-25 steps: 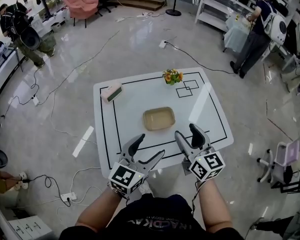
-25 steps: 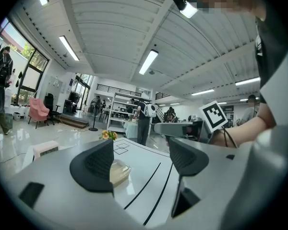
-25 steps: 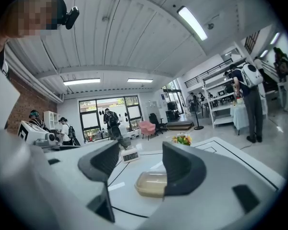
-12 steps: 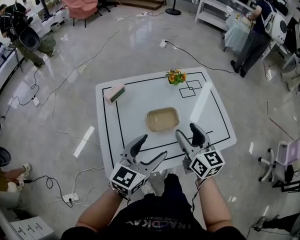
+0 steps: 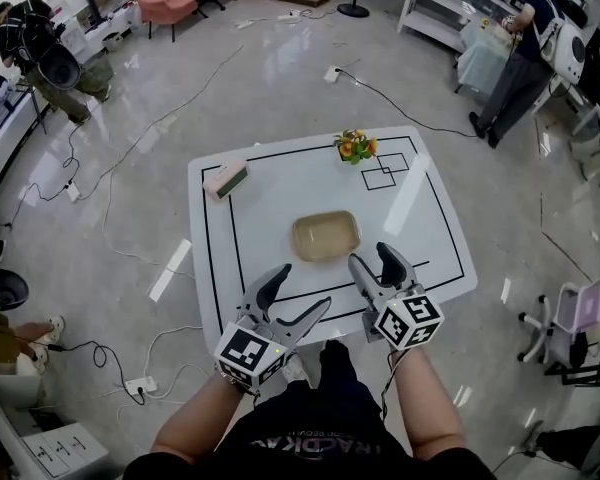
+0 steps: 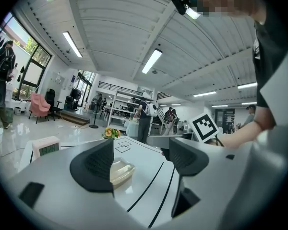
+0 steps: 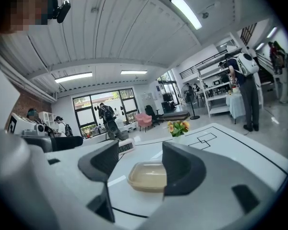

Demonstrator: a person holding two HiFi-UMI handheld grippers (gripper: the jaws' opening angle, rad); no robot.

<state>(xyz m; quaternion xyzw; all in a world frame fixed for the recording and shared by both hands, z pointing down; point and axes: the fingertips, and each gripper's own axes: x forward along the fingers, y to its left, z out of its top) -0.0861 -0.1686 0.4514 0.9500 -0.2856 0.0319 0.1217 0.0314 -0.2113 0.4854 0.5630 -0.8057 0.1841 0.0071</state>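
A shallow tan tray [image 5: 325, 235] lies near the middle of a white table [image 5: 270, 193] marked with black lines. My left gripper [image 5: 298, 290] hangs open over the table's near edge, short of the tray, with nothing between its jaws. My right gripper [image 5: 378, 261] is open too, just right of the tray's near corner, also empty. The tray [image 6: 121, 169] shows past the left jaw in the left gripper view. In the right gripper view the tray [image 7: 148, 176] sits between the jaws, further off.
A small pot of orange flowers [image 5: 354, 147] stands at the table's far right, beside small drawn squares [image 5: 378, 172]. A pink and green box [image 5: 225, 179] lies at the far left corner. Cables [image 5: 110, 248] cross the floor, and people [image 5: 515, 56] stand by shelves behind.
The view has shifted slightly, so the table and tray now sit a little nearer my grippers. Both grippers stay open and hold nothing.
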